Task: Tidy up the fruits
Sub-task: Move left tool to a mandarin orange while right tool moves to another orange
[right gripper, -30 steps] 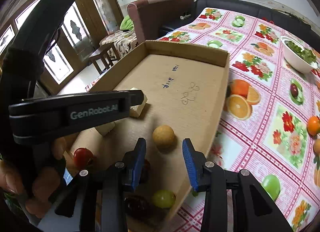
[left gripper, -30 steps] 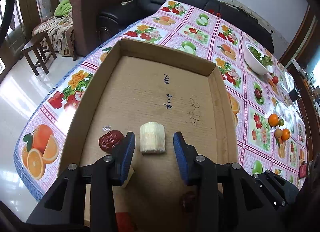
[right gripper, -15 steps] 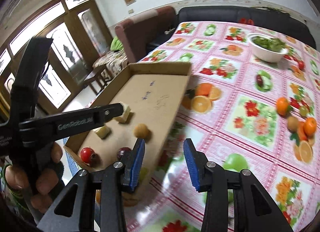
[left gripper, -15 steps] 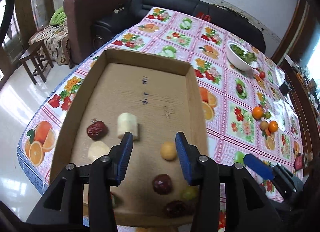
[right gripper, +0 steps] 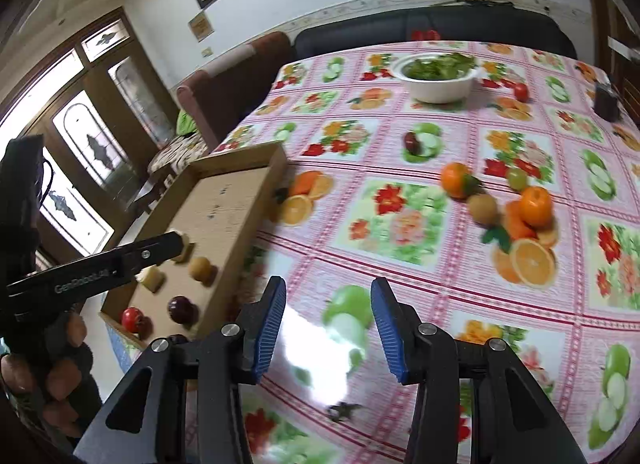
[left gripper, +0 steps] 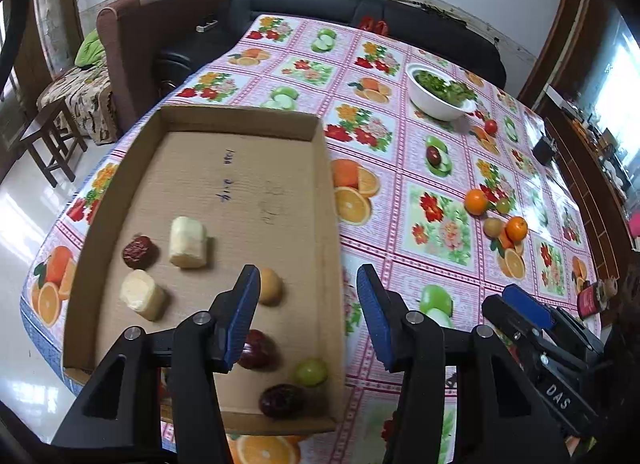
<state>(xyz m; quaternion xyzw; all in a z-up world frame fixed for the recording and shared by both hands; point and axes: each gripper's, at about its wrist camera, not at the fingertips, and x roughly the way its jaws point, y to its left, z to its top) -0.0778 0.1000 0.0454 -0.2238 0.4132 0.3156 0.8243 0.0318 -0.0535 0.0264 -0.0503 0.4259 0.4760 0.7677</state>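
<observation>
Both tools (left gripper: pixel 308 316) (right gripper: pixel 328 330) opening, nothing between.

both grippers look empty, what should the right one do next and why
Probably carry the right gripper forward toward the loose fruit on the tablecloth, most likely the brown fruit beside the two oranges. Its jaws are opening with nothing between them, and several fruits already lie in the cardboard box, while this cluster sits outside it.

Dark red fruit (left gripper: pixel 258 350) half hidden behind left tongs (left gripper: pixel 308 314), tablecloth (right gripper: pixel 320 344) motion-blurred
</observation>
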